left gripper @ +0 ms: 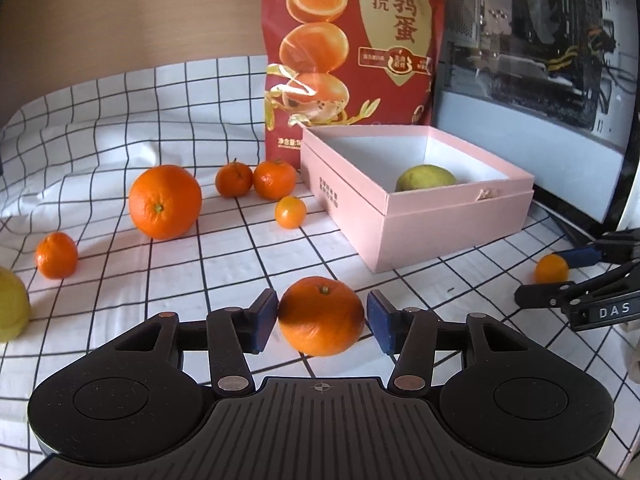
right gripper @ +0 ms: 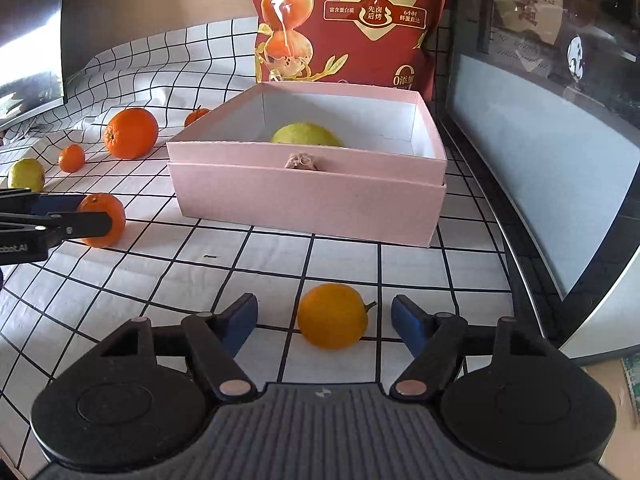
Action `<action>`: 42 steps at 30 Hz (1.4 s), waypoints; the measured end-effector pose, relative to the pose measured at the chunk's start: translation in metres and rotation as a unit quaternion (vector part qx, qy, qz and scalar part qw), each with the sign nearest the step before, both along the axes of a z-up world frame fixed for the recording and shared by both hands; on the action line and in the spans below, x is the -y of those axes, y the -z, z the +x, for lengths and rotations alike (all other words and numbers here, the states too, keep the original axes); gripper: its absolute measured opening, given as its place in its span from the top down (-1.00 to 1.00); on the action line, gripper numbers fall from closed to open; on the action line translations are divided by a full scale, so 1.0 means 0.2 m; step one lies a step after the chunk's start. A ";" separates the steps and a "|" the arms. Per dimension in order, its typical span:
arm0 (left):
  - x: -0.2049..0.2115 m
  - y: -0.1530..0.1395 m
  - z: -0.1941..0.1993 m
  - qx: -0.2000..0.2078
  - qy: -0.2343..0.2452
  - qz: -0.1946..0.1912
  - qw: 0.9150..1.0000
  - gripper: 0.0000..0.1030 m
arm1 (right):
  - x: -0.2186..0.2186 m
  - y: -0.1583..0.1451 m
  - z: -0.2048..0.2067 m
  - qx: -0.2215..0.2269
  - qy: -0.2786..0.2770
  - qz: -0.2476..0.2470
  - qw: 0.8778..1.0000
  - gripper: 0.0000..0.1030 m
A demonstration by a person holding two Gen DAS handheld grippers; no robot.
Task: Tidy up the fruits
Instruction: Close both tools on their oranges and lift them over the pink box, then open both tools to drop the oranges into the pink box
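A mandarin (left gripper: 321, 315) rests on the checked cloth between the blue pads of my left gripper (left gripper: 322, 320); the jaws stand open, close to its sides. My right gripper (right gripper: 324, 320) is open around a small orange fruit (right gripper: 333, 315) with clear gaps on both sides. An open pink box (left gripper: 440, 220) stands behind both, with a yellow-green fruit (left gripper: 426, 178) inside. In the right wrist view the left gripper (right gripper: 86, 216) shows at the left edge with the mandarin (right gripper: 105, 220). The right gripper (left gripper: 544, 276) appears at the right edge of the left wrist view.
On the cloth to the left lie a large orange (left gripper: 165, 202), two mandarins (left gripper: 234, 179), a tiny orange fruit (left gripper: 291, 212), another mandarin (left gripper: 56, 255) and a lemon (left gripper: 12, 308). A red snack bag (left gripper: 352, 52) stands behind the box. A glass-sided computer case (left gripper: 540, 60) borders the right.
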State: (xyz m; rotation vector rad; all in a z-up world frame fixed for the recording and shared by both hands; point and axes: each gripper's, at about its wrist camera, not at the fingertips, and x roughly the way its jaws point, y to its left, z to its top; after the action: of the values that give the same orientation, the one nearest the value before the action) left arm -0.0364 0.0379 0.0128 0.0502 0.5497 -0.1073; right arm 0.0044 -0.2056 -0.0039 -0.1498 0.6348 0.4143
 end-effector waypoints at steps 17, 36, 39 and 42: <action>-0.05 -0.03 0.00 0.004 0.022 -0.065 0.998 -0.04 | -0.03 -0.04 -0.10 0.022 -0.031 -0.010 0.999 0.34; 0.19 -0.64 0.77 -0.015 0.103 -0.172 0.980 -0.04 | -0.08 -0.69 0.32 0.112 0.031 0.021 0.993 0.34; 0.22 -0.58 0.89 -0.029 0.093 -0.169 0.981 -0.04 | -0.08 -0.62 0.44 0.095 0.043 0.018 0.994 0.34; 0.23 -0.50 0.98 -0.058 0.067 -0.140 0.986 -0.03 | -0.08 -0.55 0.54 0.067 0.051 0.034 0.996 0.33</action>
State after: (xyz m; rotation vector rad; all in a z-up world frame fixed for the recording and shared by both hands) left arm 0.1604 -0.0087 0.1120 -0.1947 0.6430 -0.3196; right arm 0.1119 -0.1904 0.1054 -0.0798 0.4931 0.3236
